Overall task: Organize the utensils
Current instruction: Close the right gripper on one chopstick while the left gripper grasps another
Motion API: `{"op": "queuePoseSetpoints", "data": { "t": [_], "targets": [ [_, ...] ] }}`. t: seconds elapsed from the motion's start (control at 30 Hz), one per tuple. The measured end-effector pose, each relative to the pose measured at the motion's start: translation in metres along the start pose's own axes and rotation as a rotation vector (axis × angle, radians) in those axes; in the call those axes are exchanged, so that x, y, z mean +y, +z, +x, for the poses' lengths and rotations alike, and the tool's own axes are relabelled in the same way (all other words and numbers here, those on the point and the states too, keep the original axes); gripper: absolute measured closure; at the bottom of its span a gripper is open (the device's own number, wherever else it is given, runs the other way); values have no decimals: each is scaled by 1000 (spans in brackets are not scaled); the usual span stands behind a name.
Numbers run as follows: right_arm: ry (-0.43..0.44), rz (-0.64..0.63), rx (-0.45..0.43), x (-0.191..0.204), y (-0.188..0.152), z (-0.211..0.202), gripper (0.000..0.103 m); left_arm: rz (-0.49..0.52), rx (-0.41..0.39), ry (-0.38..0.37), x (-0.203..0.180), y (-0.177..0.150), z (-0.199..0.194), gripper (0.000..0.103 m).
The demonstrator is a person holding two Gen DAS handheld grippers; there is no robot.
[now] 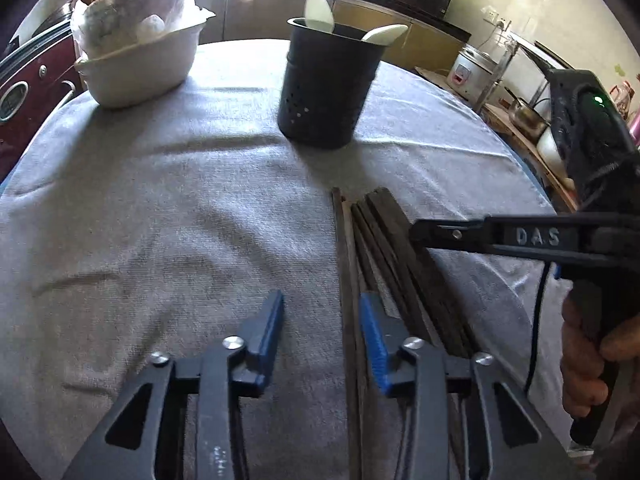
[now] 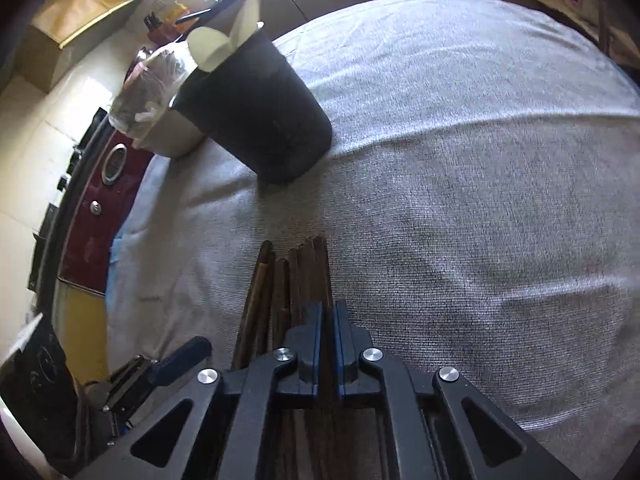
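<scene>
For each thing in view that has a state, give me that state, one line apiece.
Left tool: open, holding nothing.
Right tool: shut on chopsticks.
Chopsticks: bundled, lying flat on the cloth.
Utensil holder: upright, two white spoons inside.
White bowl: upright, filled with bagged items.

The left wrist view looks forward and down from low over the grey cloth-covered desk (image 1: 160,200), close behind its own fingers. The right wrist view looks from the right, tilted, equally low and near. Both share the black perforated utensil holder (image 1: 326,88) (image 2: 256,120), the dark wooden chopsticks (image 1: 384,248) (image 2: 308,276) and the white bowl (image 1: 140,68) (image 2: 168,136).
</scene>
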State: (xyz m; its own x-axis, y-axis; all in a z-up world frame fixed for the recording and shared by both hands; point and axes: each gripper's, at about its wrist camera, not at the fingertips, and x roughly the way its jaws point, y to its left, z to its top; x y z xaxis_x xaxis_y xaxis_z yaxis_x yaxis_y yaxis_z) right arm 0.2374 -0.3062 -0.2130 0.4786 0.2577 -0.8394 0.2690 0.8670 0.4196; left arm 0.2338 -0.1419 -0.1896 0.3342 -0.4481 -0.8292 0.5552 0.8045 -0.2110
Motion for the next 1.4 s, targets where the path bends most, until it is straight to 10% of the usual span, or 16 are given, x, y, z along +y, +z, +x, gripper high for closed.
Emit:
{"op": "queuePoseSetpoints", "data": {
  "t": [0.2,1.4],
  "targets": [
    [-42,-6,-10,-3,0,-2,98,-43,10,-1,15,3,0,91],
    [12,51,21,-33,6,-9,97,43,39,-19,-19,26,24,85]
  ]
}}
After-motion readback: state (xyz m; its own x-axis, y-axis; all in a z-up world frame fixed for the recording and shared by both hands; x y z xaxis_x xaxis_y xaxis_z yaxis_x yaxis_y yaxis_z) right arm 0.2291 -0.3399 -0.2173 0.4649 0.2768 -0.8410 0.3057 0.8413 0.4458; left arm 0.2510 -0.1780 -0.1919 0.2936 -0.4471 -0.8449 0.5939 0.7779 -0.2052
